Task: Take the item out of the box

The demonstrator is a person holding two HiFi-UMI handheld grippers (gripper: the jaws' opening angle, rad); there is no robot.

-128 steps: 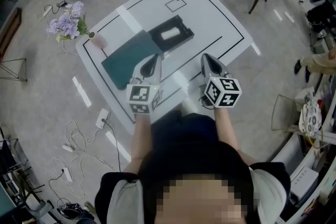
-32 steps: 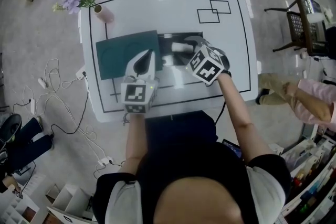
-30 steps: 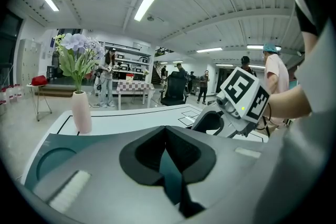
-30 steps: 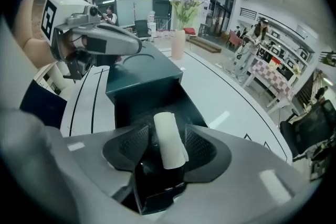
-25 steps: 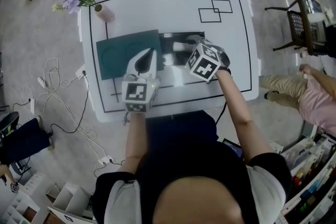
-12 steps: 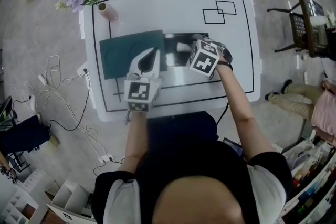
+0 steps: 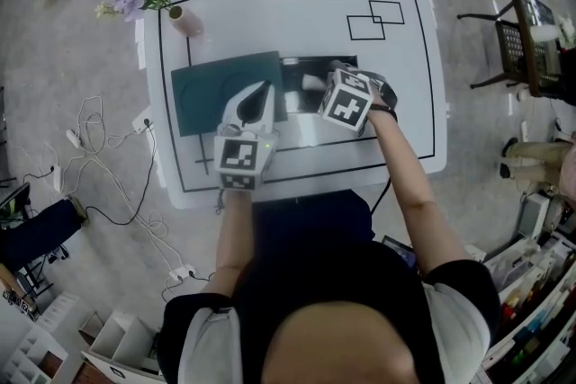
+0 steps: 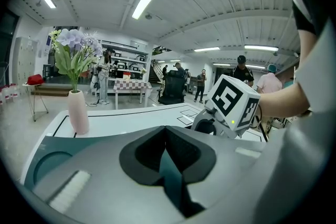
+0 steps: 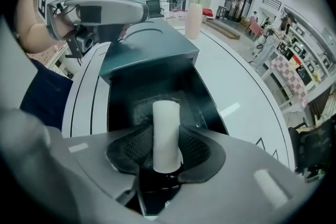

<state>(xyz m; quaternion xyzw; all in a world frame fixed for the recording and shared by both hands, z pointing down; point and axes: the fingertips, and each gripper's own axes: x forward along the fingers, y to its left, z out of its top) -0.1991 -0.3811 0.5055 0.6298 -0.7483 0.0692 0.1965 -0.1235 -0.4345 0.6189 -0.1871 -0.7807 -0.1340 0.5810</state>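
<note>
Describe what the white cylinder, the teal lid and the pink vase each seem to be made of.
The white cylinder: matte, possibly foam or plastic; evenly white without glare.
The teal lid: likely coated cardboard, satin; flat thin panel with a soft sheen.
The pink vase: perhaps ceramic or plastic, smooth; gentle highlight along its side.

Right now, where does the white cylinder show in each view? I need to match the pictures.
Head view: white cylinder in the black box, just left of the right gripper.
Left gripper view: not in it; these jaws grip the teal lid.
Right gripper view: centre, between the jaws, which have just been closing on it.
Shared landmark: the pink vase.
</note>
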